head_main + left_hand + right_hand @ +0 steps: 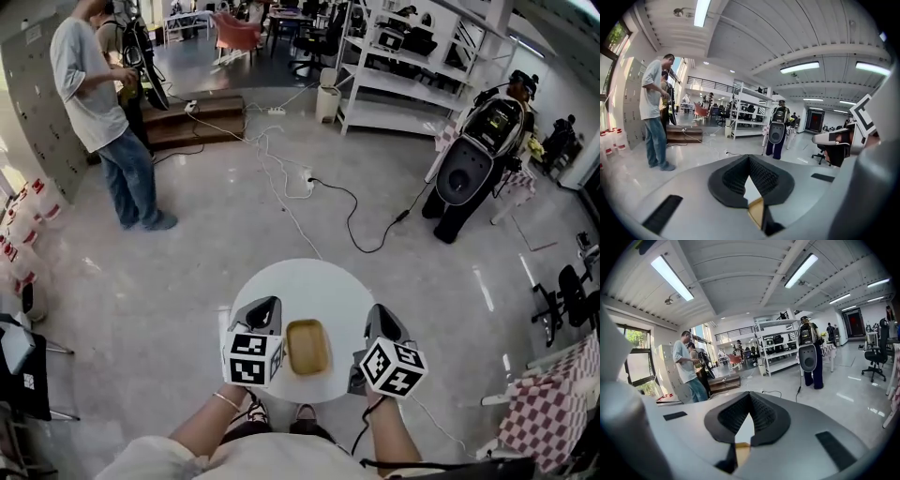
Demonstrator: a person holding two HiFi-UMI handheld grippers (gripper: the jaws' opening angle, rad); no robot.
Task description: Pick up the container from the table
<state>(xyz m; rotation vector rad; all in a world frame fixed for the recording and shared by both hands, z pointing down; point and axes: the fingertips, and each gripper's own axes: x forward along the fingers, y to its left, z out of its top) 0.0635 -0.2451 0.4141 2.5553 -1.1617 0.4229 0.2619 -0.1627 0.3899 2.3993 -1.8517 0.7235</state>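
Container (pixel 307 346) on the counter (pixel 305 279), between left hand-held gripper (pixel 266 307) and right hand-held gripper (pixel 382 316), both closed and empty. Advisably, one opens, straddles a rim, then closes before lifting.

The container (pixel 307 347) sits on the table (pixel 314 281) (between left claw (pixel 269 305) and right claw (pixel 382 311)).

I note a shallow tan rounded-rectangle container (pixel 307 347) lying flat, open side up, on the round white desk (pixel 309 281), toward its near edge.
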